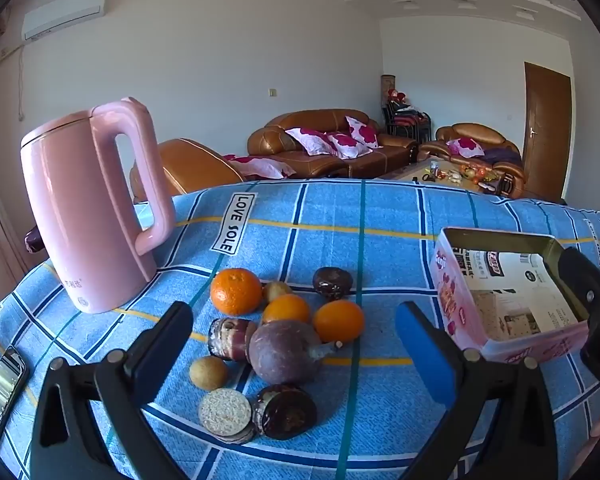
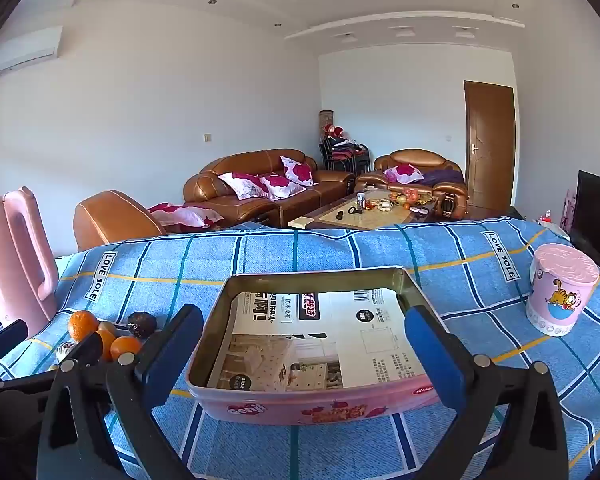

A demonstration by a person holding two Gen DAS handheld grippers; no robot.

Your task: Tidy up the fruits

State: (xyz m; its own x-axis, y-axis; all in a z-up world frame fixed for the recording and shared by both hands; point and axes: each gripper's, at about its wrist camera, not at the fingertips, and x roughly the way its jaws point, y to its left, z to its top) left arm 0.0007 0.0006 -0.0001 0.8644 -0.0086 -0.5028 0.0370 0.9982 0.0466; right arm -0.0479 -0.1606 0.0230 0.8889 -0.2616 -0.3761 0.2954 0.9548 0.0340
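Note:
A pile of fruit lies on the blue checked tablecloth (image 1: 380,208): three oranges (image 1: 236,291), a large purple passion fruit (image 1: 286,351), smaller dark fruits (image 1: 333,282), sugarcane pieces (image 1: 231,338) and a small brown fruit (image 1: 208,373). My left gripper (image 1: 296,340) is open and empty, its jaws on either side of the pile. A pink tin box (image 2: 316,344) lined with printed paper stands to the right of the fruit; it also shows in the left wrist view (image 1: 512,300). My right gripper (image 2: 304,348) is open and empty over the tin. The fruit pile (image 2: 112,336) shows at its left.
A pink kettle (image 1: 88,208) stands at the far left of the table. A phone (image 1: 0,388) lies at the left edge. A pink lidded cup (image 2: 560,288) stands at the right. Sofas and a coffee table are beyond the far table edge.

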